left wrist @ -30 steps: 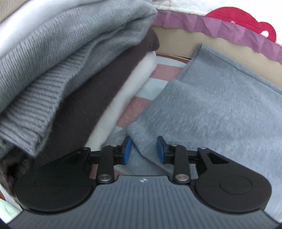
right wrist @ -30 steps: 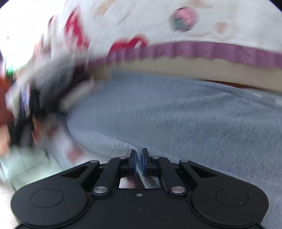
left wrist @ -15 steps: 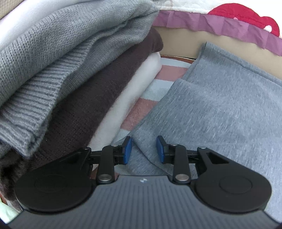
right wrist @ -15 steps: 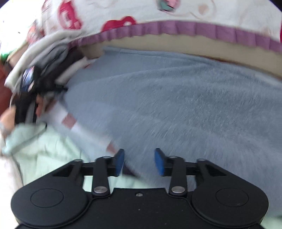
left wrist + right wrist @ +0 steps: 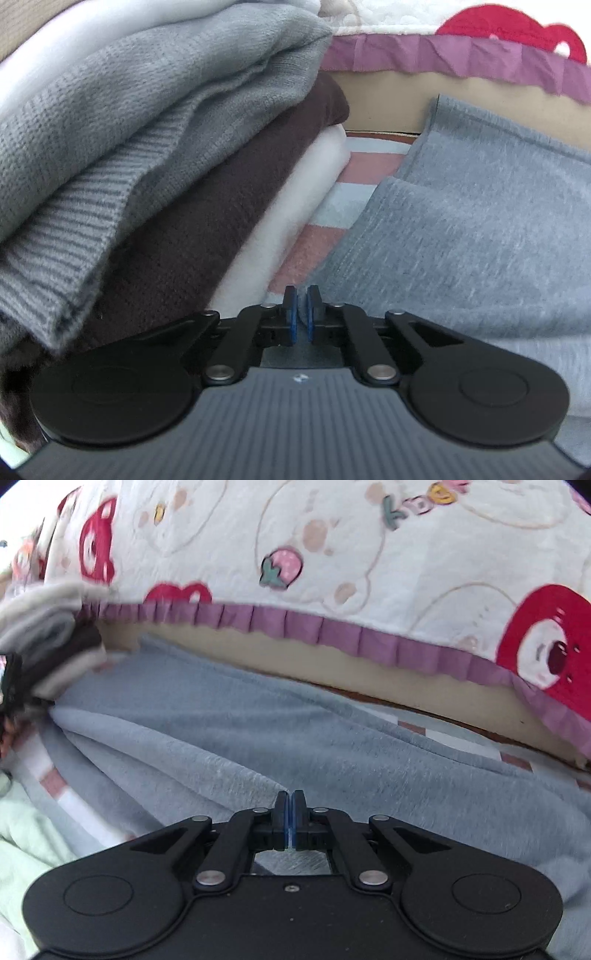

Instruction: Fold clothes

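Both grippers' jaws pinch the grey garment (image 5: 480, 229): left gripper (image 5: 301, 314) at its nine-o'clock edge, right gripper (image 5: 290, 814) mid-fabric.

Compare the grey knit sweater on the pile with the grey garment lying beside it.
The grey knit sweater is folded and stacked on a pile; the grey garment lies spread on the striped sheet. The sweater shows coarse ribbing; the garment looks smooth and fleecy. Only the garment is pinched by the left gripper. Both are grey.
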